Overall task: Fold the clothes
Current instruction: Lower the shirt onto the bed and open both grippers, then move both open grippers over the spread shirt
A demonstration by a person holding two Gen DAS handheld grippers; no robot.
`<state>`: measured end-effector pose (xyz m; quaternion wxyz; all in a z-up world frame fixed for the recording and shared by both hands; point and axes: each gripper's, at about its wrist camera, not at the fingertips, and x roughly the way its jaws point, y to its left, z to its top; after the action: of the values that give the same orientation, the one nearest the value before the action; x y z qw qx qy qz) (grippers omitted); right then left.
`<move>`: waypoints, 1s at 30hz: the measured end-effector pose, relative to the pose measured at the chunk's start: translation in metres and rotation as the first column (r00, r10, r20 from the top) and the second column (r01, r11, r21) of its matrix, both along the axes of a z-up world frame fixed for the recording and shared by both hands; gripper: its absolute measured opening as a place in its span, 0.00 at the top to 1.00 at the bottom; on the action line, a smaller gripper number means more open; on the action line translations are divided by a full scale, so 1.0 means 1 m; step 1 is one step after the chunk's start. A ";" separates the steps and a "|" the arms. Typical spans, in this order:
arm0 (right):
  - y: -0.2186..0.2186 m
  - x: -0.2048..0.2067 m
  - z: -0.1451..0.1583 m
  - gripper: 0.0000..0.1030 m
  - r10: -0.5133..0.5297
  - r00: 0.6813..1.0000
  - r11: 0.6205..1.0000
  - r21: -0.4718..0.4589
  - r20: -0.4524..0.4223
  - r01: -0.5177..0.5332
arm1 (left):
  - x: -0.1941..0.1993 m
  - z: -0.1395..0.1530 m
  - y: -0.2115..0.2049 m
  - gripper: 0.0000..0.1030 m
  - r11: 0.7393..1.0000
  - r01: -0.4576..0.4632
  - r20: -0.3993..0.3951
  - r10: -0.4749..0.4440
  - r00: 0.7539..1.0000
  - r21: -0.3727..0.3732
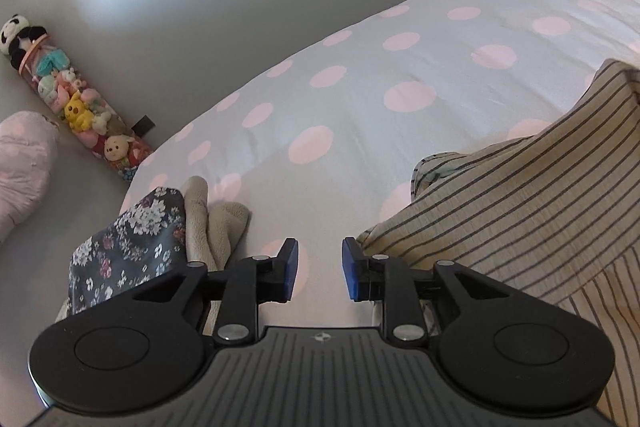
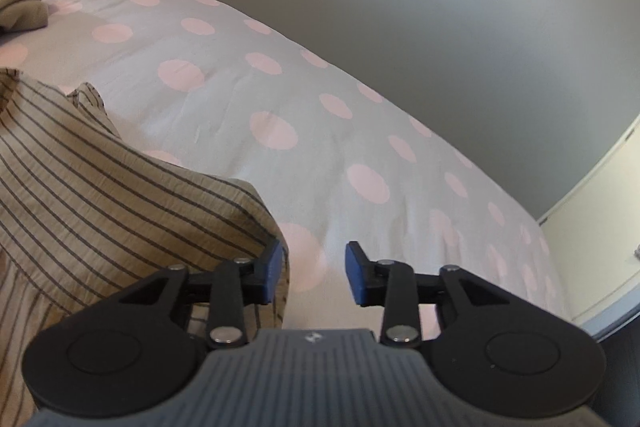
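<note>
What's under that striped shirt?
The striped shirt lies on the polka-dot bedspread. Anything else beneath it is hidden by the fabric.

striped garment cropped, floral cloth half-hidden

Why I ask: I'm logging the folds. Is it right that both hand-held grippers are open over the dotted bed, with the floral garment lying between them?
Not quite: the striped garment lies between them, in both wrist views. The floral garment is left of the left hand-held gripper.
</note>
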<state>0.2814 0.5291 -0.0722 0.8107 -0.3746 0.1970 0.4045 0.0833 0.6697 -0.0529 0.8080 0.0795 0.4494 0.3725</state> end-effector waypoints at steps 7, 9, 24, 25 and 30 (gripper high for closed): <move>-0.046 -0.019 0.027 0.41 -0.005 0.996 1.000 0.009 -0.088 0.006 | -0.053 0.024 -0.025 0.74 0.997 -0.011 0.014 0.012 1.000 -0.081; -0.069 -0.029 0.031 0.41 0.005 0.994 1.000 -0.003 -0.109 -0.005 | -0.074 0.029 -0.040 0.74 0.993 -0.001 0.022 0.003 1.000 -0.114; -0.284 -0.129 0.026 0.41 -0.074 0.933 0.997 0.007 -0.353 0.082 | -0.264 0.033 -0.179 0.65 0.916 -0.060 0.138 0.125 0.982 -0.397; -0.299 -0.136 0.022 0.41 -0.087 0.926 0.996 -0.001 -0.368 0.093 | -0.278 0.030 -0.191 0.65 0.911 -0.062 0.128 0.124 0.984 -0.408; -0.372 -0.167 0.002 0.42 -0.165 0.890 0.986 -0.043 -0.425 0.162 | -0.330 0.010 -0.247 0.65 0.866 -0.103 0.050 0.146 0.988 -0.490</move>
<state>0.1140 0.1572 -0.0700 0.7777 -0.2618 0.4016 0.4065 -0.2468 0.4229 -0.0428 0.7949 -0.1709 0.4976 0.3021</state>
